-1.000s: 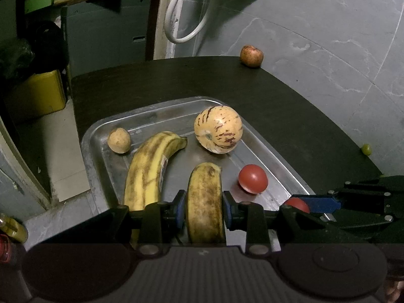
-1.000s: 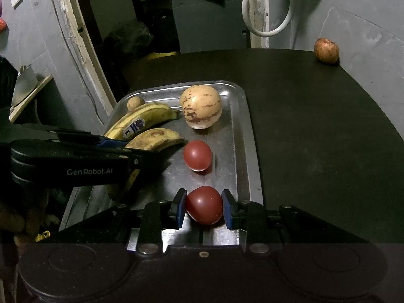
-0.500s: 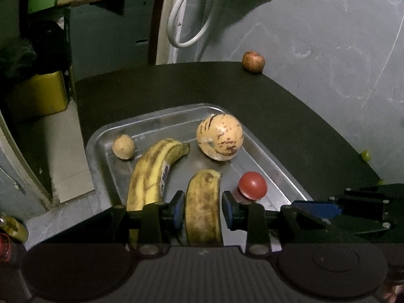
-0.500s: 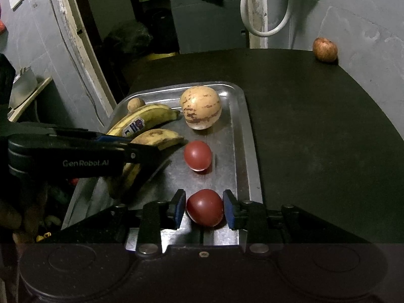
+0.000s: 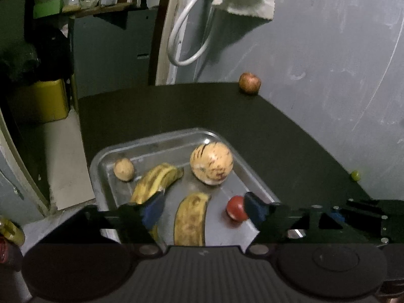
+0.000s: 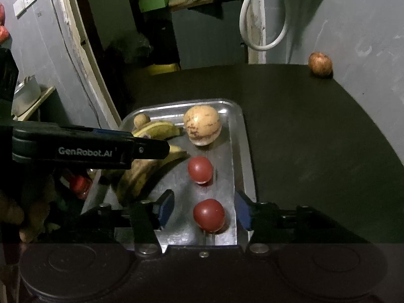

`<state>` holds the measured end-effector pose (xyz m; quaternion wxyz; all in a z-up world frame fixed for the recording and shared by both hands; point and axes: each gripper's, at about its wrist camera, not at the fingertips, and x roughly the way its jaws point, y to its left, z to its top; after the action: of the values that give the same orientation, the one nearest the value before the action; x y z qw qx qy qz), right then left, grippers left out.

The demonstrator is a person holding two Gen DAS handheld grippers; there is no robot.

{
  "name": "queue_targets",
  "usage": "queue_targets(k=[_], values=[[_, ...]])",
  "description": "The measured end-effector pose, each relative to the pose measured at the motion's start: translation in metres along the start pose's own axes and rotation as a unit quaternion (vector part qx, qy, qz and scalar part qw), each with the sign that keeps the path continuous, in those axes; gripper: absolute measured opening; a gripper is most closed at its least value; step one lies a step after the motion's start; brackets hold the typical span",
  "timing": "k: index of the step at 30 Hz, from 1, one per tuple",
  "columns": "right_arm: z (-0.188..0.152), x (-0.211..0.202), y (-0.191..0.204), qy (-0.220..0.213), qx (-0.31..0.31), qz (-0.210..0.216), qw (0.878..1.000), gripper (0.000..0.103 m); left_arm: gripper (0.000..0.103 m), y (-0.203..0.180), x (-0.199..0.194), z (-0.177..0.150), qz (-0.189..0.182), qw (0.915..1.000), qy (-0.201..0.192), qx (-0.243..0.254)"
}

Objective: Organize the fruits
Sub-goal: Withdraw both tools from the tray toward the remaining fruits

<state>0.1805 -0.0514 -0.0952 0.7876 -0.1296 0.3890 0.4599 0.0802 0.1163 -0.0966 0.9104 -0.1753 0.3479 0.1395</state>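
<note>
A metal tray (image 5: 156, 139) on the dark table holds several fruits. A spotted banana (image 5: 190, 219) lies flat in it between the pads of my left gripper (image 5: 203, 208). Those jaws are opening and the pads stand clear of the banana. A second banana (image 5: 154, 181), a striped melon (image 5: 211, 162), a small tan fruit (image 5: 123, 168) and a red tomato (image 5: 236, 210) lie beyond. My right gripper (image 6: 204, 210) is opening too. A red tomato (image 6: 209, 214) rests on the tray (image 6: 240, 139) between its pads, untouched. Another tomato (image 6: 200, 169) sits further in.
An apple (image 5: 249, 82) stands at the table's far edge by the grey wall, and a small green fruit (image 5: 355, 175) lies at the right edge. A white hose (image 5: 186, 38) hangs behind the table. The floor drops away left of the tray.
Both grippers went from shut to open. The left let go of the banana and rose slightly; the right let go of the tomato, which stays on the tray.
</note>
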Motion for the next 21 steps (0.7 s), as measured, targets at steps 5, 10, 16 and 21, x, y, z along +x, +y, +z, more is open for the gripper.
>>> queue_targets(k=[5, 10, 16, 21], values=[[0.003, -0.018, -0.002, -0.019, 0.009, -0.004, 1.0, 0.074, 0.091, -0.003, -0.013, 0.008, 0.004, 0.9999, -0.014, 0.0], [0.005, -0.043, -0.004, -0.039, 0.017, -0.002, 0.999, 0.085, 0.1, -0.012, -0.029, 0.016, 0.006, 0.9996, -0.028, 0.0], [0.007, -0.086, -0.004, -0.08, 0.035, -0.004, 0.996, 0.098, 0.102, -0.028, -0.058, 0.025, 0.009, 0.9989, -0.044, 0.012], [0.001, -0.129, -0.005, -0.113, 0.06, 0.003, 0.992, 0.102, 0.102, -0.038, -0.091, 0.027, 0.005, 0.9981, -0.06, 0.013]])
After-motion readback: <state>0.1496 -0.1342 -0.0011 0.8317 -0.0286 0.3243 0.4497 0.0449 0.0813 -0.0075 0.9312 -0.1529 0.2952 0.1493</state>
